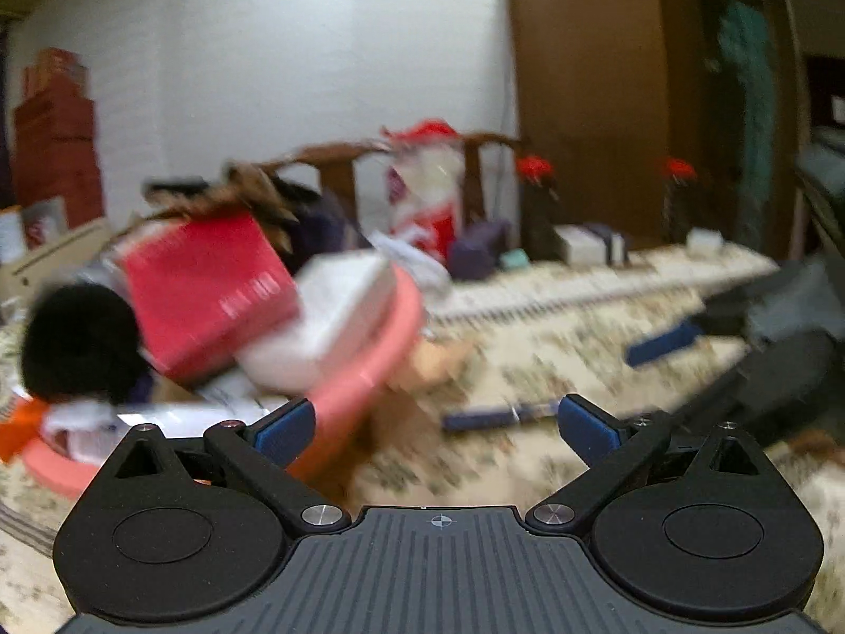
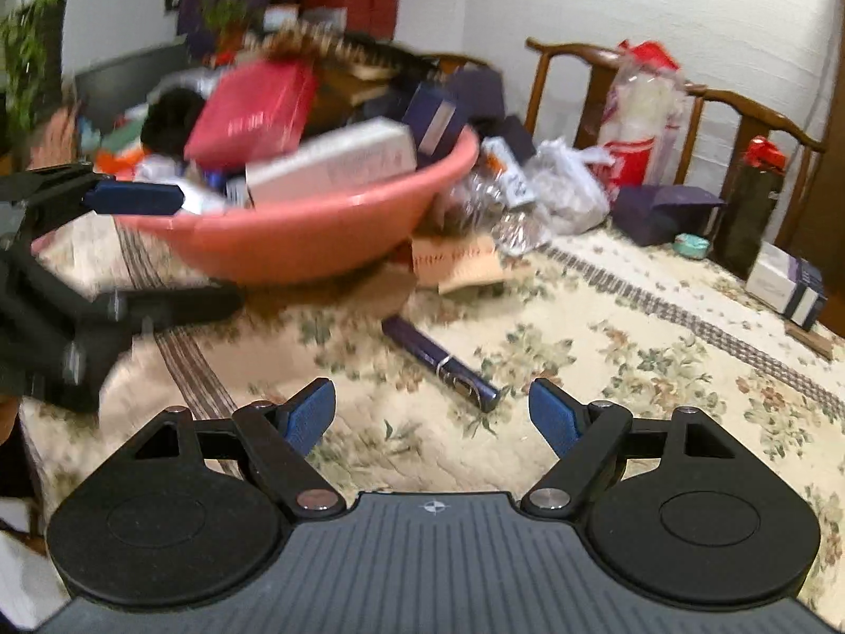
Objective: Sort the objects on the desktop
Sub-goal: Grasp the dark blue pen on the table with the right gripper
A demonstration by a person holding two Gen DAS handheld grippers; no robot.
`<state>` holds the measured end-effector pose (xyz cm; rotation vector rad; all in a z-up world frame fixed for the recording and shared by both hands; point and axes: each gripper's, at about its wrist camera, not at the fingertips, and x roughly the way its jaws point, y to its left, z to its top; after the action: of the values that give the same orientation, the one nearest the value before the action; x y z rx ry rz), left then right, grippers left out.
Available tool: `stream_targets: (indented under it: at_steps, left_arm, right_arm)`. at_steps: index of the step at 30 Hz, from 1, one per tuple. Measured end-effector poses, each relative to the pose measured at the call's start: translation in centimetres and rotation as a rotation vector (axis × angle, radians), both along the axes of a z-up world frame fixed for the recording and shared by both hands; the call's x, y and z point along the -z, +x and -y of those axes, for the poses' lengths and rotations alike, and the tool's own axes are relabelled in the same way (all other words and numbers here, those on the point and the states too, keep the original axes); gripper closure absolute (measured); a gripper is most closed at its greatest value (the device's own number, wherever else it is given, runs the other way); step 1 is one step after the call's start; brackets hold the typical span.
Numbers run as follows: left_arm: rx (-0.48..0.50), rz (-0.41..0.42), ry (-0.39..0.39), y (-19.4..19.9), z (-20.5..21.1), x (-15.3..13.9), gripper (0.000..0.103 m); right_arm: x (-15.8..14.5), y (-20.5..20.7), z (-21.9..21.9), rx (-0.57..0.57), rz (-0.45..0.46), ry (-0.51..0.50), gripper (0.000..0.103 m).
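A pink basin [image 2: 317,232] stands on the floral tablecloth [image 2: 607,348], heaped with a red box [image 2: 253,111], a white box [image 2: 338,164] and other items. A dark blue pen [image 2: 441,362] lies on the cloth in front of it. My right gripper [image 2: 433,415] is open and empty, just short of the pen. In the blurred left wrist view my left gripper [image 1: 435,425] is open too, with the basin [image 1: 364,370] at its left finger and the pen [image 1: 501,415] lying ahead between the tips. One of the left gripper's fingers [image 2: 137,198] reaches over the basin's rim.
Wooden chairs [image 2: 581,58] stand behind the table. A plastic bag [image 2: 570,185], a purple box [image 2: 660,211], a small teal tin [image 2: 693,245], a black gift bag [image 2: 750,211] and a white box [image 2: 781,274] sit along the far side. A tan envelope [image 2: 465,264] lies by the basin.
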<state>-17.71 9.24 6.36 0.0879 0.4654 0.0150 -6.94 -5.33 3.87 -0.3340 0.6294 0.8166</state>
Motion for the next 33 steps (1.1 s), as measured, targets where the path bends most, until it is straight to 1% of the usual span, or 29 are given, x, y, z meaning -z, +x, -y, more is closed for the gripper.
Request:
stream_targets:
  at_steps: [2,3,4,5,7,8,10,12,13,14,15,16,17,19,20,21,22,24,27,28,30,33]
  left_arm:
    - [0.017,-0.022,0.020,0.3,0.5,1.3,0.000]
    - [0.026,-0.030,0.032,0.2,0.5,1.9,0.001]
    - [0.014,-0.034,0.046,0.2,0.6,2.2,0.000]
    - [0.012,-0.041,0.062,0.2,0.6,2.8,0.000]
    - [0.030,-0.063,0.046,0.5,0.1,3.4,0.000]
    - [0.033,-0.075,0.032,0.5,-0.2,3.6,0.000]
    - [0.037,-0.095,0.017,0.8,-0.6,4.0,0.000]
    - [0.027,-0.103,0.010,1.2,-1.0,4.3,0.000]
    - [0.024,-0.110,0.004,1.5,-1.3,4.5,0.000]
    - [0.022,-0.117,-0.007,1.7,-1.5,4.6,0.000]
    - [0.018,-0.124,-0.020,2.0,-1.8,4.8,0.000]
    - [0.015,-0.132,-0.030,2.3,-2.0,4.8,0.000]
    - [0.015,-0.139,-0.037,2.6,-2.0,4.8,0.000]
    - [0.014,-0.142,-0.046,3.2,-2.0,4.7,0.000]
    - [0.014,-0.139,-0.046,3.5,-1.9,4.6,0.000]
    - [0.016,-0.137,-0.045,3.7,-1.6,4.5,0.000]
    - [0.017,-0.138,-0.043,4.1,-1.4,4.3,0.000]
    - [0.026,-0.144,-0.036,5.0,-0.5,4.1,0.000]
    - [0.055,-0.168,-0.038,6.8,1.5,3.9,0.000]
    - [0.059,-0.177,-0.037,7.4,2.2,3.8,0.000]
    - [0.077,-0.191,-0.041,8.8,4.1,3.6,0.000]
    - [0.117,-0.193,-0.036,11.0,7.3,3.4,0.000]
  right_arm:
    - [0.8,0.7,-1.2,-0.013,-0.001,-0.046,0.028]
    - [1.3,1.3,-1.8,-0.023,-0.003,-0.068,0.030]
    - [1.7,1.8,-2.5,-0.040,-0.003,-0.094,0.036]
    - [2.1,2.3,-3.2,-0.050,0.002,-0.117,0.038]
    - [2.6,3.6,-4.4,-0.061,0.010,-0.139,0.037]
    - [2.8,4.4,-4.9,-0.079,-0.006,-0.140,0.035]
    - [3.4,6.2,-5.8,-0.117,-0.076,-0.138,0.037]
    - [4.3,7.8,-6.6,-0.080,-0.109,-0.156,0.037]
    - [4.5,8.6,-6.4,-0.068,-0.131,-0.122,0.037]
    - [4.6,9.2,-6.2,-0.044,-0.165,-0.103,0.040]
    - [4.6,9.6,-5.8,-0.012,-0.185,-0.076,0.048]
    - [4.5,9.6,-5.4,0.032,-0.167,-0.082,0.073]
    - [4.4,9.4,-5.1,0.077,-0.136,-0.106,0.084]
    - [4.3,9.0,-3.9,0.183,-0.088,-0.157,0.087]
    - [4.4,8.9,-3.3,0.238,-0.051,-0.192,0.087]
    - [4.4,8.6,-2.4,0.279,-0.029,-0.206,0.087]
    - [4.4,8.6,-1.1,0.309,-0.042,-0.194,0.087]
    - [4.1,8.6,1.9,0.356,-0.114,-0.142,0.087]
    - [3.0,8.4,6.0,0.437,-0.163,-0.029,0.087]
    - [2.3,8.4,7.5,0.456,-0.175,0.025,0.087]
    - [1.1,8.4,10.3,0.501,-0.174,0.122,0.087]
    - [0.6,9.2,13.7,0.593,-0.157,0.182,0.087]
